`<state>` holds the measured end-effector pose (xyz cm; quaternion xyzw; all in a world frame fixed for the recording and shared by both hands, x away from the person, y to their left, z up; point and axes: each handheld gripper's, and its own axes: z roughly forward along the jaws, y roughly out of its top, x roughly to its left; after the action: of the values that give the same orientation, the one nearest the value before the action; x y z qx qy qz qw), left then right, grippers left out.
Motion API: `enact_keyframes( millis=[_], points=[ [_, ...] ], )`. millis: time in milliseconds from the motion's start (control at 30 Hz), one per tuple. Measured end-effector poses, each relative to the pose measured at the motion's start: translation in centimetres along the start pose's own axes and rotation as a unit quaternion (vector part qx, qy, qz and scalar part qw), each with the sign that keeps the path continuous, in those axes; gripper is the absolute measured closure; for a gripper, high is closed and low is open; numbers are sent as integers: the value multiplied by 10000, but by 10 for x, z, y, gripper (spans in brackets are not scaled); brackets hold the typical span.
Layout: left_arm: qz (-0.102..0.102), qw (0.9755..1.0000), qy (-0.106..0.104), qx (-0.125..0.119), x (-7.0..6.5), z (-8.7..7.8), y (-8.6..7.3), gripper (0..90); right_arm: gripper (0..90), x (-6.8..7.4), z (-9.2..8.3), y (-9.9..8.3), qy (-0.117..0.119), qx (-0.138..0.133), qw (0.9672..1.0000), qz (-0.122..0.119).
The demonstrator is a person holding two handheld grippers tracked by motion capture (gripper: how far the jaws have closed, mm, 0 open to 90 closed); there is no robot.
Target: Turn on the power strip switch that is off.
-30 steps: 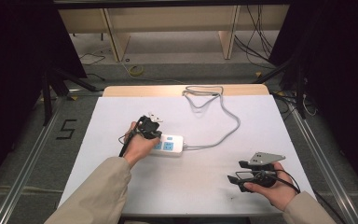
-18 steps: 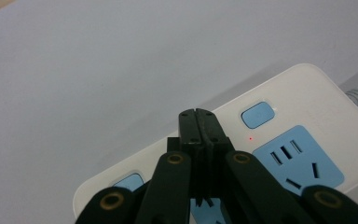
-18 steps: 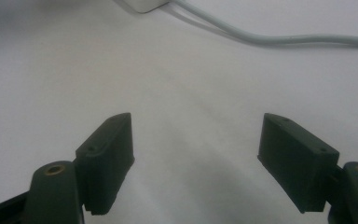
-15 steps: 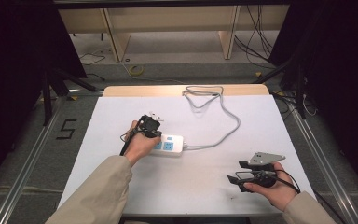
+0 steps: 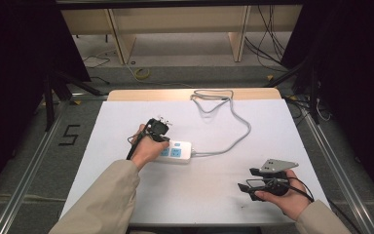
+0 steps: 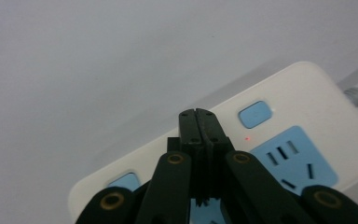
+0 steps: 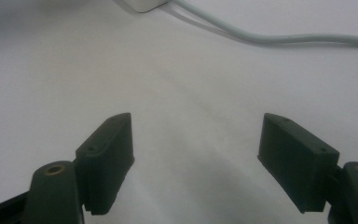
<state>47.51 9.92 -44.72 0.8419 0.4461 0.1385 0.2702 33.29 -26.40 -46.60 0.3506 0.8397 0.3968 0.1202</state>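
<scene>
A white power strip (image 5: 177,152) with blue sockets and blue switches lies near the middle of the white table (image 5: 126,117). In the left gripper view the power strip (image 6: 303,93) has a blue switch (image 6: 255,113) beside a small red light (image 6: 247,138). My left gripper (image 6: 199,114) is shut with nothing between its jaws, tips right over the strip between two switches. In the high view the left gripper (image 5: 159,130) stands at the strip's left end. My right gripper (image 7: 196,158) is open above bare table; in the high view this gripper (image 5: 246,179) is at the front right.
The strip's grey cable (image 5: 233,131) runs right, then loops back to the table's far edge. That cable (image 7: 279,37) crosses the top of the right gripper view. Dark frames and floor cables surround the table.
</scene>
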Motion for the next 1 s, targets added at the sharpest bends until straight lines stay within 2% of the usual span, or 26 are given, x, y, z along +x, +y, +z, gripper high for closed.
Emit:
enact_keyframes(
  millis=[100,267,300,400,600,1000],
  points=[
    [271,9990,333,74,-8,1,3,900,266,0,0,0,-8,-3,10000,3],
    [314,9985,442,30,-9,0,4,900,266,-1,-2,-1,-2,-24,10000,8],
    [249,9987,441,-61,-9,-1,5,900,267,-1,-2,-1,-8,-33,10000,13],
    [199,9989,414,-104,-5,-5,7,900,266,-1,-1,-1,0,-23,10000,11],
    [151,9989,433,106,2,-2,4,900,266,-1,-1,0,-4,-16,10000,15],
    [80,9992,358,170,4,-2,4,900,266,-1,-1,-1,-12,-19,10000,21]
  ],
)
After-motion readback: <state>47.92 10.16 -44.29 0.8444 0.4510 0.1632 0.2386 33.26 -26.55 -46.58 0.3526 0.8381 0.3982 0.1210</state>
